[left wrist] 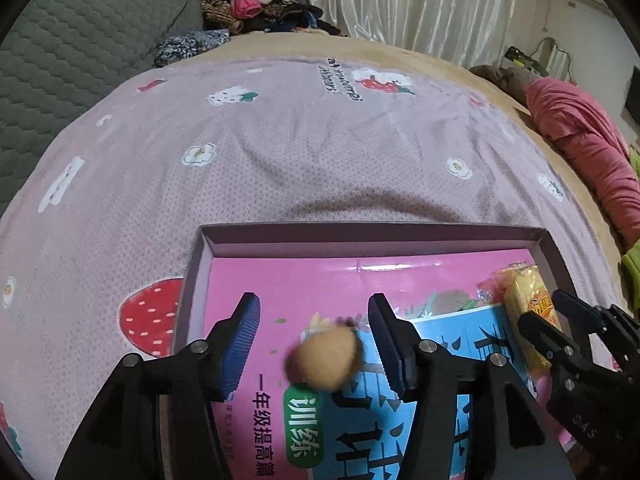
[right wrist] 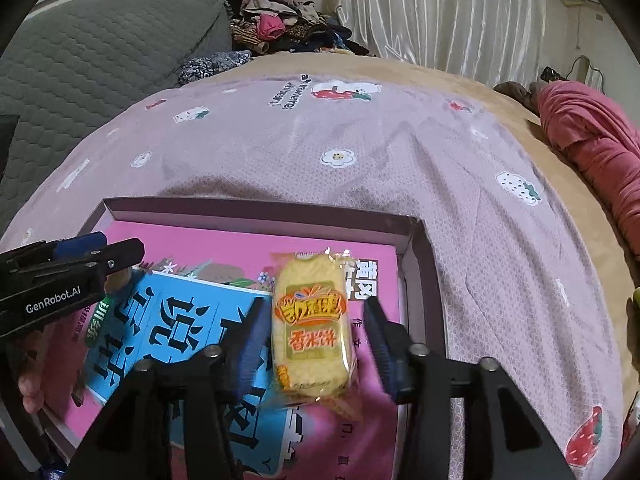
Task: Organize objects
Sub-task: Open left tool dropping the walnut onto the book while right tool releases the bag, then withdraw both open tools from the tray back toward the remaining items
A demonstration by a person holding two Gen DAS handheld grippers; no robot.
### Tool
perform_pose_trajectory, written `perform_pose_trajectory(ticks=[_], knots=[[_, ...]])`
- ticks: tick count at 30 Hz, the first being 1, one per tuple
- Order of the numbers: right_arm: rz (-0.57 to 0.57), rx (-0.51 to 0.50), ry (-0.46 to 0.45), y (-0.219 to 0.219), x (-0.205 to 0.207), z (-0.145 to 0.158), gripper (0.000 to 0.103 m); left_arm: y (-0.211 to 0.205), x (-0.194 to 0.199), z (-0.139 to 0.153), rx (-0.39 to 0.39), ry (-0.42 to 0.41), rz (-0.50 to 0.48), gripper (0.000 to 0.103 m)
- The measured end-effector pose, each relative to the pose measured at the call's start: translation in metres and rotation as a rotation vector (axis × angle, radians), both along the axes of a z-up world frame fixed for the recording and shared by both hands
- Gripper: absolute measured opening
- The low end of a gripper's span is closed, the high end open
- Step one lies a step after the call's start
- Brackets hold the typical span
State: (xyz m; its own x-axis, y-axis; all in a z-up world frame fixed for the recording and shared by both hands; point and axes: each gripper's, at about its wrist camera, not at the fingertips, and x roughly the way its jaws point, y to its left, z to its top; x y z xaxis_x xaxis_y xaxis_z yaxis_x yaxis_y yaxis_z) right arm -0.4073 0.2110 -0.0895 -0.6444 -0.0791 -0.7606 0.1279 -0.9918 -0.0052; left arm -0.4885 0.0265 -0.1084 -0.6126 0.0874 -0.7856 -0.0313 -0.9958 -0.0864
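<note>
i have both grippers over the box [left wrist: 550,248] that sits on the pink sheet [left wrist: 280,152] of the bed. the box is shallow, with dark walls, and a pink and blue book [left wrist: 360,420] lies flat on its floor.

my left gripper [left wrist: 314,344] points down into the box. its jaws stand apart, released, and a small round brown ball [left wrist: 326,358] shows between them, blurred, over the book. the blue pads [left wrist: 240,344] do not touch it; there is a clear gap on each side. whether the ball rests on the book or is just above it i cannot tell.

my right gripper [right wrist: 316,344] is at the right end of the box. its jaws are also released, one on each side of the yellow snack pack [right wrist: 310,324], with a gap to each pad. the pack lies lengthwise on the book, close to the box's right wall [right wrist: 416,280]. in the left view the same pack [left wrist: 524,304] shows just beside the right gripper's fingers [left wrist: 560,332].

in the right view the left gripper [right wrist: 80,264] comes in from the left edge, over the blue part of the book.

beyond the sheet are a grey cushion [left wrist: 80,40], a heap of clothes [left wrist: 256,4], white curtains [left wrist: 420,4] and a red cloth [left wrist: 580,132] at the right.
</note>
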Motion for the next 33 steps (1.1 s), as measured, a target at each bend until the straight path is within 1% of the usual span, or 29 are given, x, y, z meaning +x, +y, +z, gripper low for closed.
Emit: perform_pose_trajectory(ticks=[1,2,3,4,8,10,11,14,18,22,29,33], knots=[[0.0,-0.001,0.002,0.0,0.0,0.0,0.059,-0.001,0.0,0.001,-0.003,0.003,0.004,0.062],[-0.001,-0.004,0.007,0.001,0.001,0.001,0.06,-0.001,0.001,0.001,-0.007,0.006,0.007,0.068],[-0.004,-0.009,0.011,0.002,0.002,0.002,0.062,-0.002,0.002,0.003,-0.01,0.009,0.01,0.071],[-0.006,-0.014,0.013,0.003,0.002,0.003,0.064,-0.003,0.003,0.005,-0.005,0.015,0.013,0.072],[-0.03,-0.054,0.043,0.012,0.006,0.014,0.067,-0.009,0.013,0.02,0.035,0.05,0.008,0.078],[-0.033,-0.073,0.063,0.015,0.01,0.023,0.074,-0.014,0.02,0.032,0.041,0.085,0.02,0.08],[-0.034,-0.078,0.071,0.016,0.012,0.027,0.075,-0.016,0.024,0.038,0.053,0.1,0.025,0.081],[-0.039,-0.1,0.097,0.02,0.019,0.04,0.08,-0.022,0.032,0.05,0.08,0.121,0.027,0.082],[-0.033,-0.106,0.127,0.021,0.032,0.059,0.087,-0.024,0.048,0.07,0.076,0.158,0.033,0.083],[-0.022,-0.077,0.155,0.016,0.048,0.081,0.09,-0.027,0.068,0.085,0.05,0.187,0.043,0.083],[0.011,-0.023,0.209,0.007,0.091,0.117,0.094,-0.028,0.11,0.105,0.045,0.208,0.049,0.083],[0.013,-0.014,0.242,0.007,0.123,0.143,0.095,-0.028,0.147,0.113,0.019,0.201,0.037,0.083]])
